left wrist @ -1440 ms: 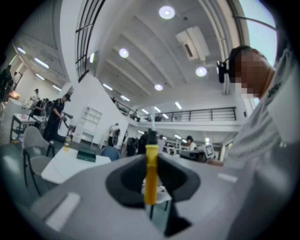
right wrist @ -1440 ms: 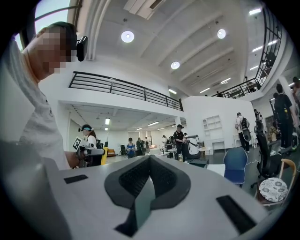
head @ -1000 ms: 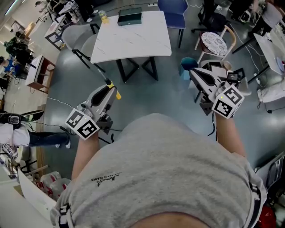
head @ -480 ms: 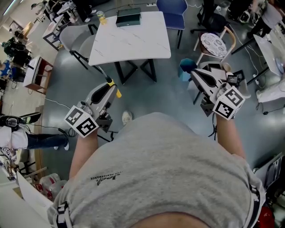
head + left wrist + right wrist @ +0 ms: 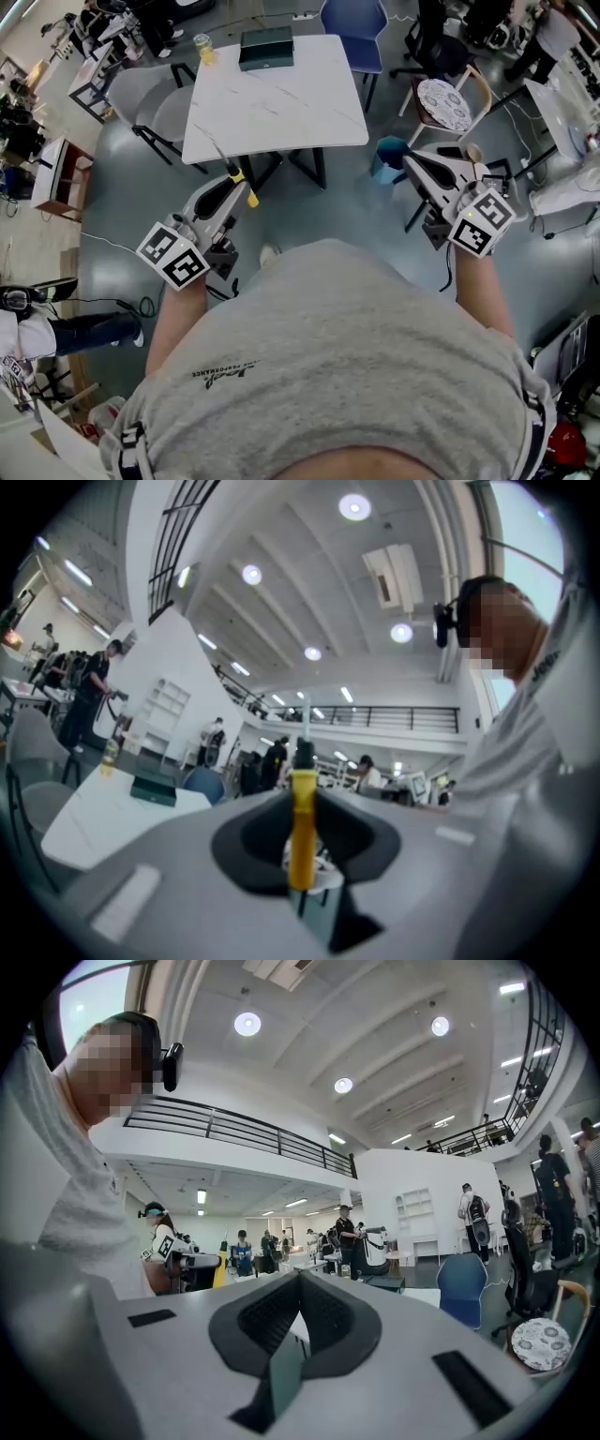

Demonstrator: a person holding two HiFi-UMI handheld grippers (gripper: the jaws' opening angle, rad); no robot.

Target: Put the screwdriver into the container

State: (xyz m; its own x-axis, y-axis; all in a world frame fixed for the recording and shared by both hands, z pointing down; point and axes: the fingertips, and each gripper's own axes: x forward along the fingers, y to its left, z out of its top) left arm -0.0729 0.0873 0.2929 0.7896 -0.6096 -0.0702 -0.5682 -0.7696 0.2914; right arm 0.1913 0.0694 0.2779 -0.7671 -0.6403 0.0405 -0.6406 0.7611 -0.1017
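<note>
Pinching the screwdriver [image 5: 300, 846] by its yellow handle, the left claw [image 5: 303, 794] holds it upright across the jaws, with the black collar and thin shaft rising above them. In the head view that screwdriver [image 5: 246, 192] sticks out of the claw [image 5: 231, 184] at a slant, and the shaft tip overlaps the near edge of the table [image 5: 281, 108]; how high it stands against that edge I cannot tell.

The right claw [image 5: 300, 1279] has its jaws together with nothing between them. In the head view it [image 5: 417, 164] hangs off the table's near right corner, apart from the top, with a teal bin [image 5: 384, 161] on the floor just beside it.

The container [image 5: 265, 47], dark green, sits at the far edge of the table, well apart from both claws. A cup [image 5: 202, 47] of yellow drink stands near the far left corner. The rest of the white top between the near edge and the container is bare.

Open grey floor lies between the person's shirt [image 5: 337, 375] and the table's near edge. A grey chair [image 5: 155, 98] crowds the table's left side, a blue chair [image 5: 352, 23] its far side, and a stool [image 5: 442, 98] with a patterned seat stands to the right.
</note>
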